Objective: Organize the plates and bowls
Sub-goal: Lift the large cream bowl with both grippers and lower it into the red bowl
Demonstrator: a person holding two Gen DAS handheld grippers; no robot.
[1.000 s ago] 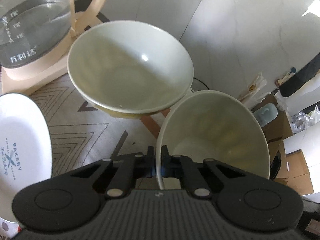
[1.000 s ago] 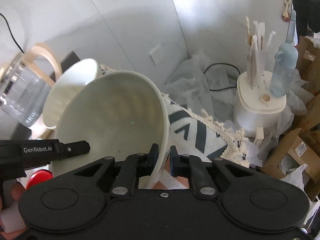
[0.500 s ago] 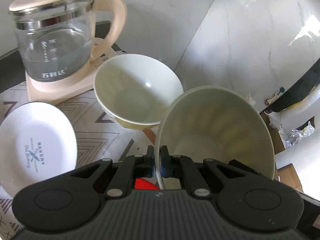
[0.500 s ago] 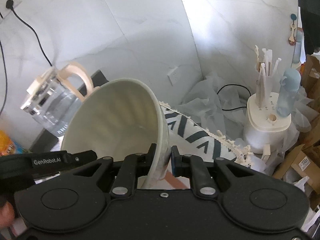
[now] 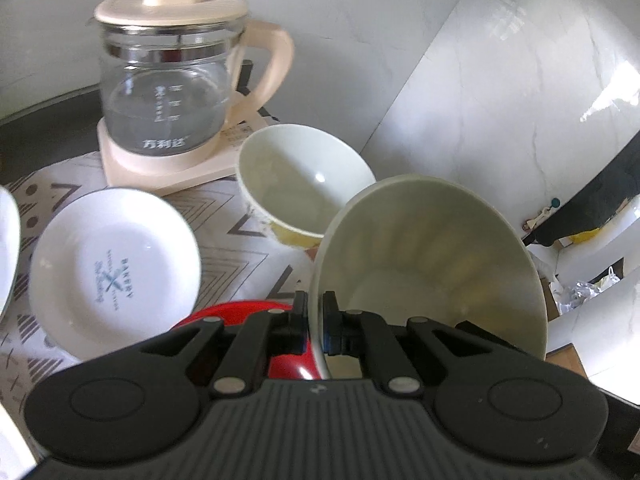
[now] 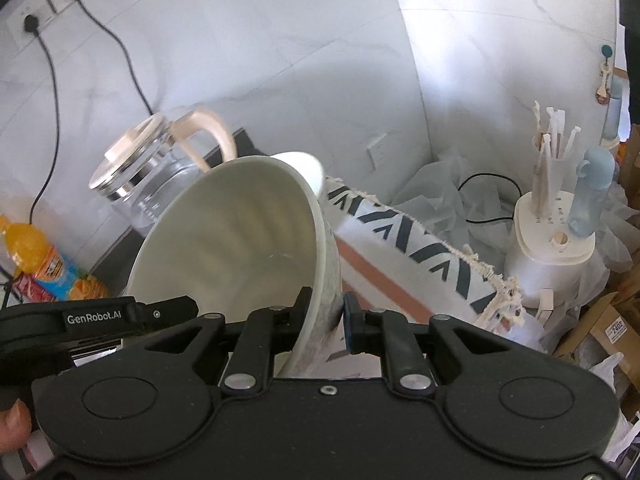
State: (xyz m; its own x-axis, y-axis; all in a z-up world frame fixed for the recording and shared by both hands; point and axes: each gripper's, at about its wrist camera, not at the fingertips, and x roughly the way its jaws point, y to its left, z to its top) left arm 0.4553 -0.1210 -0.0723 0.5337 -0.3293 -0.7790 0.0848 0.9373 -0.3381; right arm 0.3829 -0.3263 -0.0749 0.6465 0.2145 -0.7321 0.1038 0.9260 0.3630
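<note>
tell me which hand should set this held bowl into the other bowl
Left, probably. Both the left gripper and right gripper clamp the held bowl, but the empty bowl lies open just ahead of the left; the right's view mostly hides it.

From here I see only a red sliver behind my left claw, a plate cut off at the frame edge, and the far bowl mostly hidden by the held one.

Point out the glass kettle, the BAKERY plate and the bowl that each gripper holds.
glass kettle (image 5: 168, 92), left wrist view, glass body.
BAKERY plate (image 5: 114, 268), left wrist view, printed centre.
held bowl (image 5: 432, 264), left wrist view, inner wall.
</note>
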